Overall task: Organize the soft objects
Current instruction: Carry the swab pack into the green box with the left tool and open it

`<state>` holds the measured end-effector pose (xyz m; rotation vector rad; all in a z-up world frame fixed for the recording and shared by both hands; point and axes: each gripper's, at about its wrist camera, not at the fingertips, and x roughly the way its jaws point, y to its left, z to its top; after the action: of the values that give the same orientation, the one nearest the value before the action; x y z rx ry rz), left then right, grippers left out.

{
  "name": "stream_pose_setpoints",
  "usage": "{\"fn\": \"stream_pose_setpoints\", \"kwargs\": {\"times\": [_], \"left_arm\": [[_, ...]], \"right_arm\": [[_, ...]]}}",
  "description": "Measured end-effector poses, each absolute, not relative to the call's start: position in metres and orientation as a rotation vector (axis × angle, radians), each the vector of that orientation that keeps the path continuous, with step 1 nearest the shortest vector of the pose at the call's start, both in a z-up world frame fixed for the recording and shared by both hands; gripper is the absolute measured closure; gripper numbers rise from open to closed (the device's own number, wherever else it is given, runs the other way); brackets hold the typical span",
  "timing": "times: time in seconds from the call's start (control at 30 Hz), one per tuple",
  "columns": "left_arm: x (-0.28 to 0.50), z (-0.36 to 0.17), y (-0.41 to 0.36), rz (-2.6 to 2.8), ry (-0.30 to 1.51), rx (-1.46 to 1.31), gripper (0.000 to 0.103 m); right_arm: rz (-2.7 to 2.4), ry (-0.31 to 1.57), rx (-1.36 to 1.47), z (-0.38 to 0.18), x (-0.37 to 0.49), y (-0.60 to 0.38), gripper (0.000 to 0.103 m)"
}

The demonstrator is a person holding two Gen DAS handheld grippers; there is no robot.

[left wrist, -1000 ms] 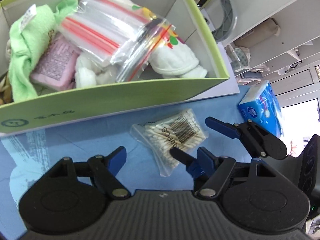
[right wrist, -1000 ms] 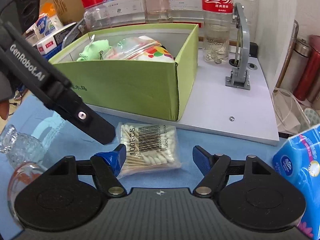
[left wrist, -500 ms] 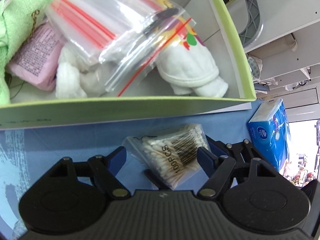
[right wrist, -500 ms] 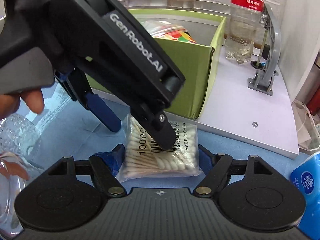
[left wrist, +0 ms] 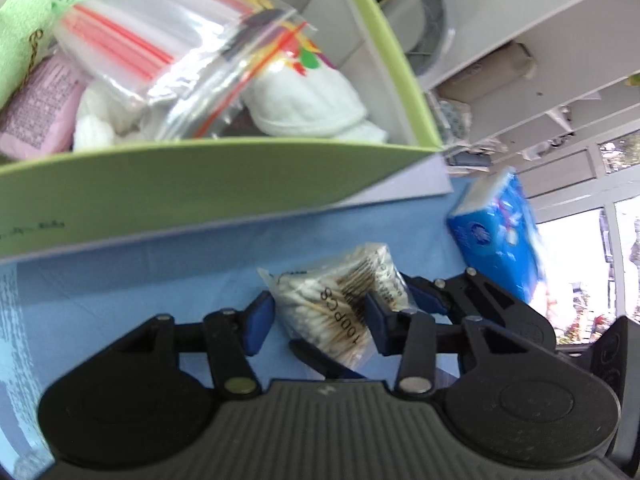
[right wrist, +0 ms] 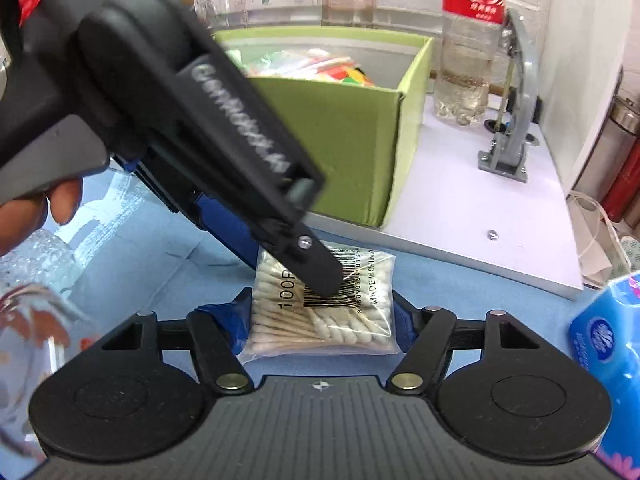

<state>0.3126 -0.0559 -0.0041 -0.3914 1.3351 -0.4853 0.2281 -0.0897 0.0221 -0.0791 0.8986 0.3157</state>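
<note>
1. Surface: pale blue cloth-covered tabletop (right wrist: 132, 256), with a raised white platform (right wrist: 460, 216) at the rear; shelving and a bright window show in the left wrist view.
2. Clear plastic bag of cotton swabs with wooden sticks and a barcode label (right wrist: 324, 312): lies flat on the blue cloth, just in front of the platform edge.
3. Right gripper (right wrist: 320, 322): blue-padded fingers sit on both sides of the bag, close against its edges; full contact cannot be told.
4. Left gripper (left wrist: 318, 316): jaws apart, bracketing the same bag from the other direction; 1 fingertip (right wrist: 324, 276) rests over the barcode.
5. Open green cardboard box (left wrist: 224, 184): stands on the platform, holding clear zip bags with red stripes (left wrist: 160, 52), a white cloth item (left wrist: 304, 104), a pink packet (left wrist: 36, 108) and a green towel (left wrist: 20, 40).
6. Blue tissue pack (left wrist: 500, 236): on the cloth, beside the bag.
7. Clear bottle with red label (right wrist: 468, 40): upright on the platform, right of the box.
</note>
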Motion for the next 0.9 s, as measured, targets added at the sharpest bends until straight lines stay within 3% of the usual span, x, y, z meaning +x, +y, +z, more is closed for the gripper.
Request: {"fn": "stream_pose_setpoints", "kwargs": {"times": [0.23,0.43,0.53,0.57,0.73,0.9], "left_arm": [[0.286,0.076,-0.034,-0.591,1.139,-0.42,0.058],[0.318,0.125,0.02,-0.466,1.005,-0.419,0.058],[0.343,0.128,0.053,-0.346,0.969,-0.388,0.052],[0.349,0.126,0.06,-0.292,0.963,-0.367,0.035],[0.365,0.105,0.119,-0.103,0.963,-0.417,0.034],[0.347,0.111,0.166,-0.116,0.927,-0.506,0.034]], "right_arm": [[0.312,0.767,-0.185,0.085,0.199,-0.081,0.049],[0.351,0.652,-0.217,0.134,0.249,-0.056,0.048],[0.39,0.654,-0.187,0.138,0.293,-0.041,0.047],[0.402,0.662,-0.171,0.137,0.304,-0.037,0.047],[0.405,0.752,-0.047,0.122,0.344,-0.023,0.044],[0.312,0.657,-0.016,0.126,0.328,-0.031,0.043]]}}
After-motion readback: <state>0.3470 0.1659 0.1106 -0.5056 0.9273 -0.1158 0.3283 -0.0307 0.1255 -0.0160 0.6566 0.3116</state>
